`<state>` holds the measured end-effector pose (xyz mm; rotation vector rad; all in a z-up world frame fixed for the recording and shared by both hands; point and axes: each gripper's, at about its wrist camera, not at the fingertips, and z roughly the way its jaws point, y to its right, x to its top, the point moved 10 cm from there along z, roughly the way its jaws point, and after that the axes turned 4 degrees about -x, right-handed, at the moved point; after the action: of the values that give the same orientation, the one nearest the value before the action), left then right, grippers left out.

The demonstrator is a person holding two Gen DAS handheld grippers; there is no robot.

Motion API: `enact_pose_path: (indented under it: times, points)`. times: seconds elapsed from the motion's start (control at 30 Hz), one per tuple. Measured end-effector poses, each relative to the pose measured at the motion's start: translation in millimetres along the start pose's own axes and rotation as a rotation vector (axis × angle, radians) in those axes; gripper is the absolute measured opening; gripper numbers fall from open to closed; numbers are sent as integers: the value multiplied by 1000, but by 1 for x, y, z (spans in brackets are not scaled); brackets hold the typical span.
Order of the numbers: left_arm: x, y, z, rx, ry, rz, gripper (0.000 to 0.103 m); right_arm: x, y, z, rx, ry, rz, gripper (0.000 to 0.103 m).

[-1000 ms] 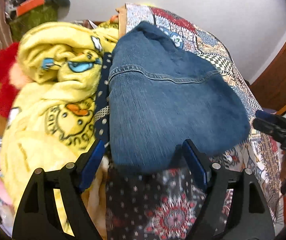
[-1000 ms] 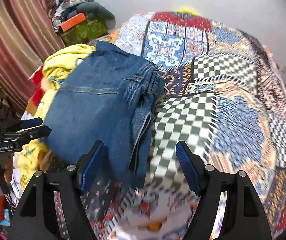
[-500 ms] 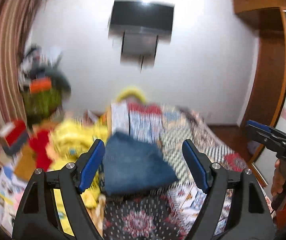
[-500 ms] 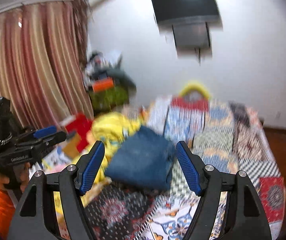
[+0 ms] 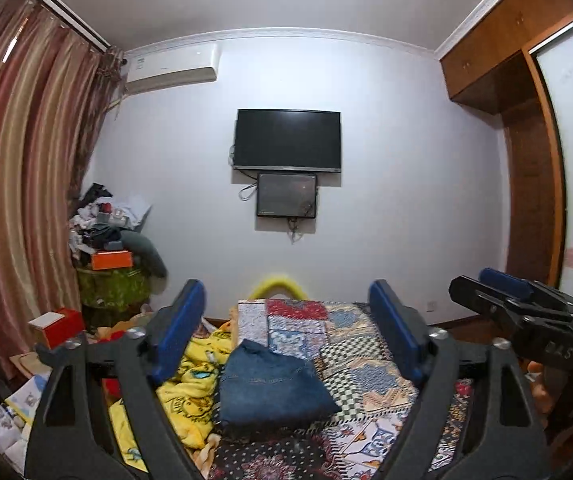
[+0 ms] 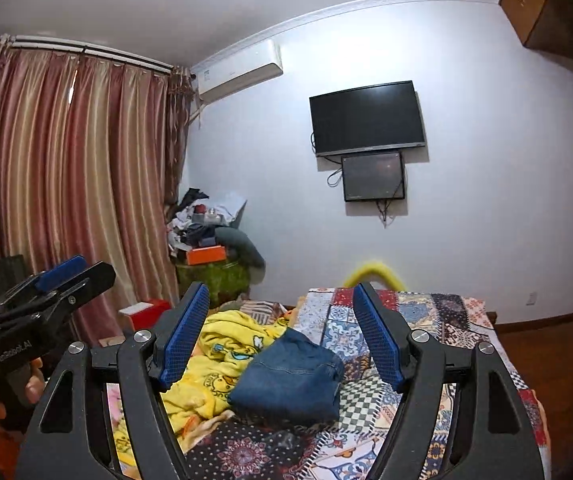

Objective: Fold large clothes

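A folded pair of blue jeans lies on the patchwork bedspread, beside a crumpled yellow cartoon blanket. My left gripper is held level, well back from and above the jeans; its jaws are opening with nothing between them. My right gripper is also held back from the jeans, its jaws opening and empty. Each gripper shows at the edge of the other's view: the right one and the left one, both in a person's hands.
A dark TV and a smaller screen hang on the far wall. Striped curtains cover the left side. A cluttered heap with an orange box stands on a green stand. A wooden wardrobe is on the right.
Both grippers rose and drew back from the jeans and tilted up to level. The jeans now look small and far, and the wall and TV came into view. Both pairs of jaws spread a little.
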<state>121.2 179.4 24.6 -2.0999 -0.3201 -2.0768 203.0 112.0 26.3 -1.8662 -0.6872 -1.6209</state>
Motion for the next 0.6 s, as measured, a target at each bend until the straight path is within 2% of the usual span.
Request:
enact_pose_path:
  times: [0.03,0.17,0.23,0.4,0.6]
  points:
    - [-3,0,0,19,2,7,97,-2,0,-1,-4,-1,4,83]
    - [-13,-2,-4,48,-8,18,101,-5,-1,1,-32,-8,-18,90]
    - [-16,-4,-4,60,-14,11,101,-6,1,-3,-44,-10,-20,103]
    - [-23,-9,1,55,-38,-14,102,-4,10,-4,-91,6,-18,103]
    - [-26,-7,1,42,-43,-28,102,-14,12,-10,-96,-2,-18,103]
